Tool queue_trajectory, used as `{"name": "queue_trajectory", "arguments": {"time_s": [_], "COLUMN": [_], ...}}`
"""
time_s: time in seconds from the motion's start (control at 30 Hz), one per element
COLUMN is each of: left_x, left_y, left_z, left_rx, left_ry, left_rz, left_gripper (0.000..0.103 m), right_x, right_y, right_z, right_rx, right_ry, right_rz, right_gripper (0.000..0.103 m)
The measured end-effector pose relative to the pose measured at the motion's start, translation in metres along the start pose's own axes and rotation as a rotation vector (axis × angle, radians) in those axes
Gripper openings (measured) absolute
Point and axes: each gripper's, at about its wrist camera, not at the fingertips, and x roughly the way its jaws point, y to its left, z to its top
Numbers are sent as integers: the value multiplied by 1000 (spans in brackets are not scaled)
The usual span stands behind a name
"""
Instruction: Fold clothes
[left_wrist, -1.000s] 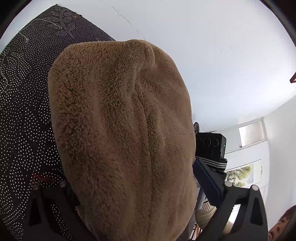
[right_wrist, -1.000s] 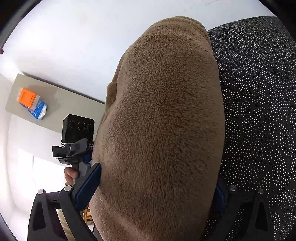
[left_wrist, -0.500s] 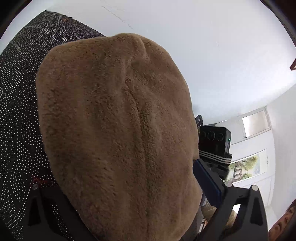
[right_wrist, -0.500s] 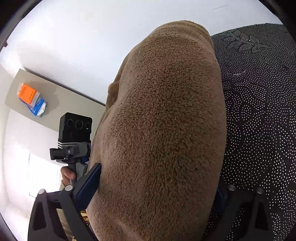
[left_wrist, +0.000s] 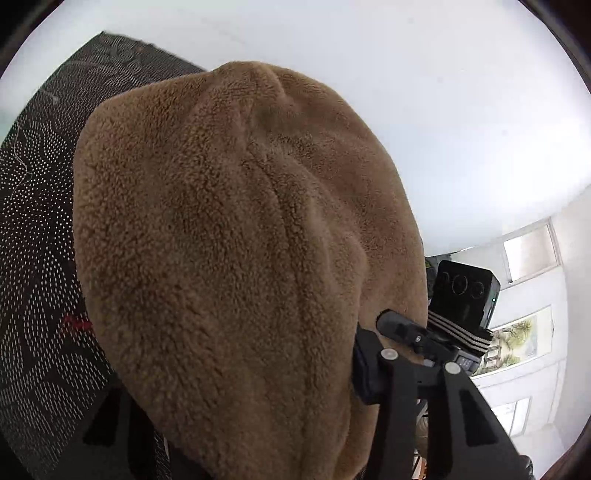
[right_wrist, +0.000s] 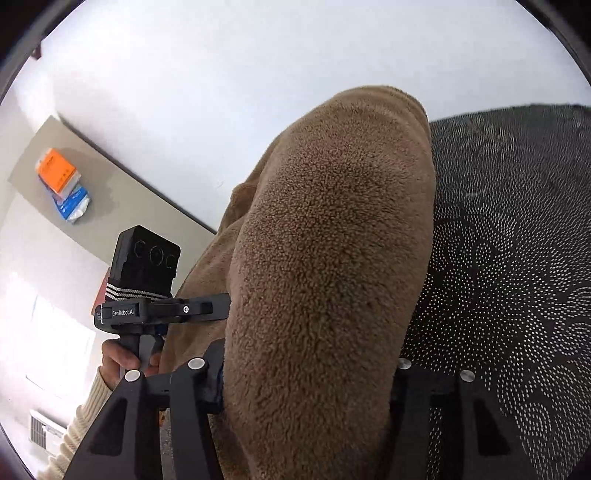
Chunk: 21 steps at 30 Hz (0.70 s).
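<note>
Both tongs closing on one thick brown fleece, raised over the table

On the left, the left tongs (left_wrist: 255, 413) are half-way shut and closing, with a bunched fold of the brown fleece garment (left_wrist: 236, 258) filling the gap between the fingers; whether the pads bite yet I can't say for sure, though the cloth looks squeezed. To the right, the right tongs (right_wrist: 306, 387) are doing the same, closing around another thick fold of that garment (right_wrist: 332, 240). The fleece hangs bunched and raised between the two, above the black dotted cloth (right_wrist: 517, 258) covering the white table (left_wrist: 443, 110). Holding it at two spots side by side, I'd judge, lets the person stretch it flat for folding.
</note>
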Motion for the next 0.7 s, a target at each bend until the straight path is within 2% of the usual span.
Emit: {"name": "queue_trajectory", "arguments": {"time_s": [0.17,0.3,0.53,0.7], "left_x": [-7,-1,39,80], "left_y": [-42,-85,-185,-258], "left_z": [-20,-40,-85,-128], "left_rx": [43,89,196,285], "left_ry": [-23,-16,55,121], "left_rz": [-39,-69,-148,-199], "left_gripper": [55,55,55,55], "right_x": [-33,-74,-175,-258], "right_y": [22,31,23,14], "right_z": [-6,-22,-69,-119], "right_rx": [-50,-58,2,37], "right_ry": [-46,-77,-161,-226], "right_rz": [-7,-20,-56,-108], "right_gripper": [57,57,57,57]}}
